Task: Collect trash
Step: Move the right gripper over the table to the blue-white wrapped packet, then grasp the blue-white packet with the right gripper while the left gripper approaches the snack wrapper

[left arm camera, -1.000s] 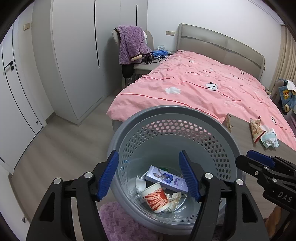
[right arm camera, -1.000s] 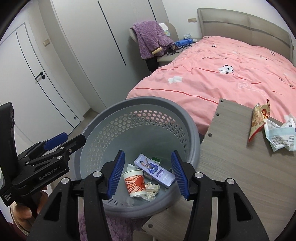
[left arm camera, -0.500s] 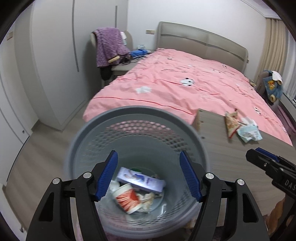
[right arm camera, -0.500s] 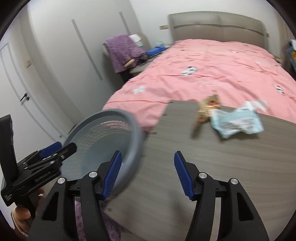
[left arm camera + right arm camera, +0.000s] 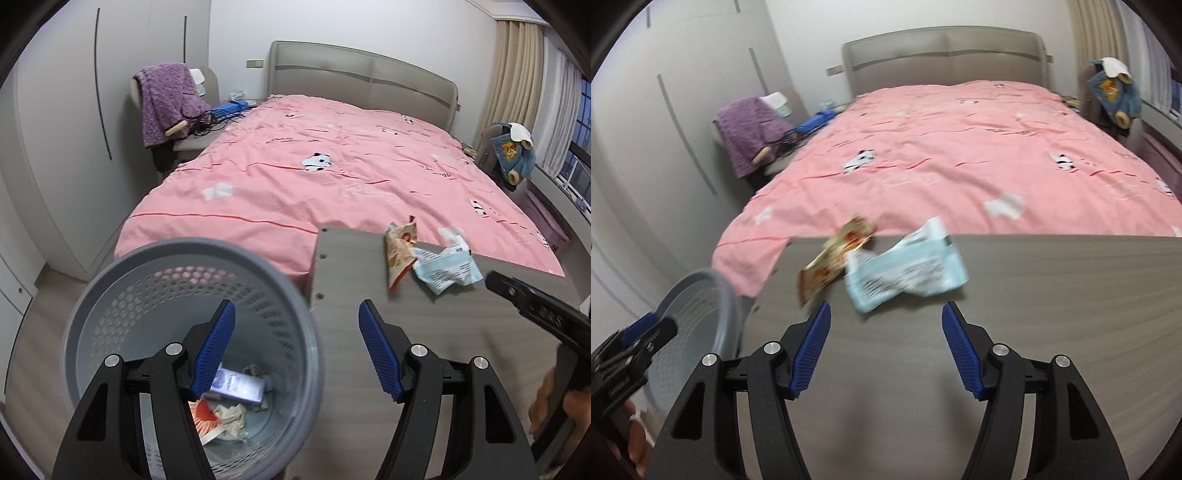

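Observation:
A grey perforated basket (image 5: pixel 184 251) stands on the floor beside a wood-grain table (image 5: pixel 369 332). Inside it lie a small purple-blue box (image 5: pixel 240 386), a red-and-white paper cup (image 5: pixel 203 421) and crumpled paper (image 5: pixel 231 413). My left gripper (image 5: pixel 295 306) is open and empty, straddling the basket's rim and the table's corner. On the table lie an orange snack wrapper (image 5: pixel 834 258) and a crumpled light blue wrapper (image 5: pixel 908 269), touching each other. My right gripper (image 5: pixel 886 308) hovers over the table just short of the blue wrapper, its jaws opening with nothing between them.
A bed with a pink cover (image 5: pixel 332 177) runs behind the table. A chair draped with a purple blanket (image 5: pixel 166 103) stands at its left, by the white wardrobe (image 5: pixel 74 129). Another chair with blue clothing (image 5: pixel 513 151) is at the far right, near the curtains.
Both grippers swung right, from above the basket toward the table. The right gripper now faces the two wrappers and its jaws stand a little wider. The basket's contents are unchanged.

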Demonstrator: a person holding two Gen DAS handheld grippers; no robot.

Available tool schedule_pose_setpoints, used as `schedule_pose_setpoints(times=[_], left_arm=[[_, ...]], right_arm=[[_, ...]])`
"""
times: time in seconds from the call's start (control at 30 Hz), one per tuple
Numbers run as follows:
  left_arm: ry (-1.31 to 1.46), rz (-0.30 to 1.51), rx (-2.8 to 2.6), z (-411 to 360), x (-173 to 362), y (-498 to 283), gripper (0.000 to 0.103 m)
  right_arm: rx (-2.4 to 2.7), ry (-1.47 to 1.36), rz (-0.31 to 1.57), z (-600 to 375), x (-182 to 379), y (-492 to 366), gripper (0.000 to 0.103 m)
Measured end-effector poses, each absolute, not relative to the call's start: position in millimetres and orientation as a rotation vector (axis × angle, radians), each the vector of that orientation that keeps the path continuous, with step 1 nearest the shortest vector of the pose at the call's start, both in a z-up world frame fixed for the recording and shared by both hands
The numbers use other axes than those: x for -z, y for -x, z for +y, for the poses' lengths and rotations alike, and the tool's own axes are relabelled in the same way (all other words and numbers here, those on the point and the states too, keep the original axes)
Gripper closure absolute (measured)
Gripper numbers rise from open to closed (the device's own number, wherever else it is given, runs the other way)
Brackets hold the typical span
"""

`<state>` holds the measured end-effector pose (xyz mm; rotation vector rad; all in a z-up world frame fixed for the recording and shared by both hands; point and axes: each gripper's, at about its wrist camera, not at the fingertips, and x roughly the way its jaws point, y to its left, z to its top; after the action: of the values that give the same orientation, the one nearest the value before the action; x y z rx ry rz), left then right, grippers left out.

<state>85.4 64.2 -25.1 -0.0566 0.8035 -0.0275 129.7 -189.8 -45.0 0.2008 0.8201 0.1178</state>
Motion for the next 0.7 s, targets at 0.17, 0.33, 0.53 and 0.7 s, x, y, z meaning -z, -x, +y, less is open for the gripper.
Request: schedule_pose_setpoints(times=[0.17, 0.33, 0.53, 0.7], left_arm=[[0.05, 0.808, 0.042, 52.4, 23.7, -99.4, 0.036], [0.051, 0.817, 0.041, 50.3, 26.2, -109.5, 0.036], [0.063, 0.836, 0.034, 52.1, 32.1, -119.4, 0.036], [0.065, 0.841, 0.039, 50.3, 33.4, -124.8, 0.036]], right_arm=[[-0.066, -0.2, 0.837, -189.9, 49.6, -162.5, 0.039], [-0.012, -0.185, 0.866, -183.5, 60.2, -192.4, 0.034], [0.042, -0.099, 0.91, -168.1, 74.8, -214.3, 0.034], [0.067, -0.012, 0.902, -162.9, 79.3, -206.4, 0.033]])
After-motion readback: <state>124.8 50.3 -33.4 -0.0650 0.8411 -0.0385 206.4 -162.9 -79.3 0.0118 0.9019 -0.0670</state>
